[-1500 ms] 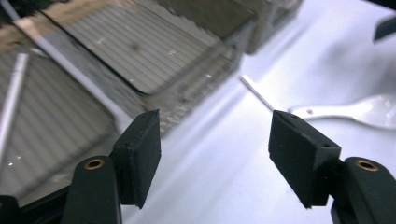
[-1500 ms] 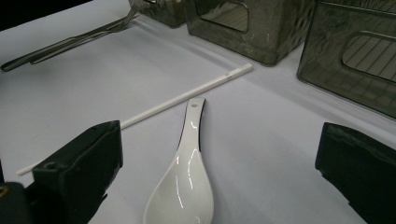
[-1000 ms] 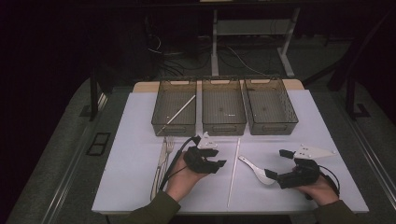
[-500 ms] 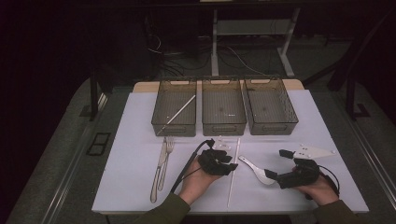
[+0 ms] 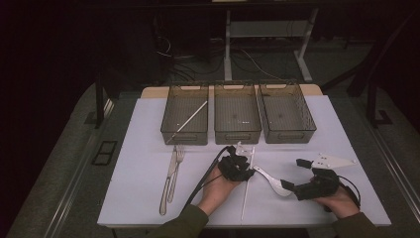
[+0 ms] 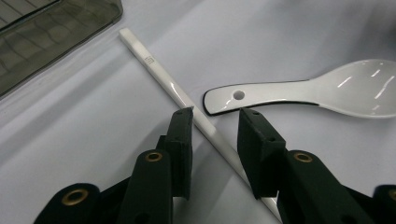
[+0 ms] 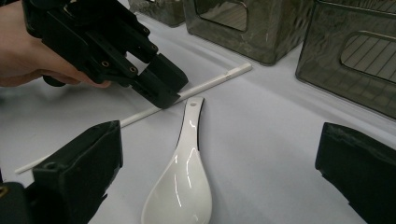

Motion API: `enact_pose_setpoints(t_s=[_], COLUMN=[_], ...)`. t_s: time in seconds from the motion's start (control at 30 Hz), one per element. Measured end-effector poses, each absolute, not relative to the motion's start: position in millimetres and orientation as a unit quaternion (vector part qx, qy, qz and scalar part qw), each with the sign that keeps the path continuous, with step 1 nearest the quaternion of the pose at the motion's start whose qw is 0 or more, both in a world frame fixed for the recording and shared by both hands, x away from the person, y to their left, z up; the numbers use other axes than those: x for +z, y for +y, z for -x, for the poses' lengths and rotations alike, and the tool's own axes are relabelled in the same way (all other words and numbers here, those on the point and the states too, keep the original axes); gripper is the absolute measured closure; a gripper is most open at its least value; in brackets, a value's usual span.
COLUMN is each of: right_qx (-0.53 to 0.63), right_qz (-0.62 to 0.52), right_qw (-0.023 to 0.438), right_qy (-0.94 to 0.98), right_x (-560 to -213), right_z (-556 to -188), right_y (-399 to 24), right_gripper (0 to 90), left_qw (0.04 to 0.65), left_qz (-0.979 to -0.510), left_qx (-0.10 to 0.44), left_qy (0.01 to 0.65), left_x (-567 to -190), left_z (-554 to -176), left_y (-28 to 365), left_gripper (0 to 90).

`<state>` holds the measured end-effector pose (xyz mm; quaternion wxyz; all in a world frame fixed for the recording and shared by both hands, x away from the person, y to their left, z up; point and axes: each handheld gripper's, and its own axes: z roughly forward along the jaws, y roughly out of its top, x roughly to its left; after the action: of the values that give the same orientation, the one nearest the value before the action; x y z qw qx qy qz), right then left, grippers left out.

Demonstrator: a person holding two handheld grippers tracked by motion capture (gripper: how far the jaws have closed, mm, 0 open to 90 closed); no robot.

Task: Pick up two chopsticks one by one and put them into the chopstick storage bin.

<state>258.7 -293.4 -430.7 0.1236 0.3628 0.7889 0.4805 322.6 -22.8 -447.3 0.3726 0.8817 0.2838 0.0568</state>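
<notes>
Chopstick (image 6: pixel 187 100) grab in progress, left gripper (image 5: pixel 241 159). Landmark: the middle bin (image 5: pixel 236 115) of the three smoked plastic bins. The white chopstick lies on the white table (image 5: pixel 143 148) just in front of that bin, running from its front wall back toward the person.

Left jaws straddle the stick, and they have just been closing. The stick sits between them, near the left pad; I see no pinch yet, a gap shows on the other side. Jaws are low, at the table.

White spoon (image 7: pixel 183 179) lies just beside the stick, on the side away from the left-hand bin (image 5: pixel 184 113); its holed handle tip sits almost at the left gripper's far jaw.

Right gripper (image 5: pixel 292 186) hangs over the spoon bowl, in front of the right-hand bin (image 5: pixel 287 111), jaws spread wide, holding nothing.

My read on doing this well:
- Centre the jaws on the stick before closing, else the near pad rolls it sideways.
- Keep the far jaw clear of the spoon handle so it does not get dragged or trapped.
- Stick is thin and glossy; close fully, pads flat to the table, then lift level.
- Grip point is forward of mid-length, so expect the long end to droop.
</notes>
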Motion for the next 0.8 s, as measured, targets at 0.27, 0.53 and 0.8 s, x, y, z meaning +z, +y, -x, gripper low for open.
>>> enact_pose_setpoints(t_s=[0.27, 0.53, 0.8], right_qx=[0.481, 0.481, 0.482], right_qz=[-0.362, -0.363, -0.363], right_qw=[0.124, 0.124, 0.122], right_qy=[0.789, 0.788, 0.788], right_x=[-430.4, -430.2, -429.8], right_z=[-258.3, -258.1, -258.0], right_y=[-293.3, -293.4, -294.1], right_gripper=[0.9, 0.9, 0.9], left_qw=[0.368, 0.351, 0.342], left_qz=[-0.887, -0.897, -0.9], left_qx=[0.065, 0.078, 0.069], left_qy=[0.273, 0.256, 0.261], left_x=[-447.1, -442.1, -440.7], left_z=[-321.9, -323.4, -324.1], left_y=[-24.4, -21.9, -15.4], left_gripper=[72.1, 76.1, 74.7])
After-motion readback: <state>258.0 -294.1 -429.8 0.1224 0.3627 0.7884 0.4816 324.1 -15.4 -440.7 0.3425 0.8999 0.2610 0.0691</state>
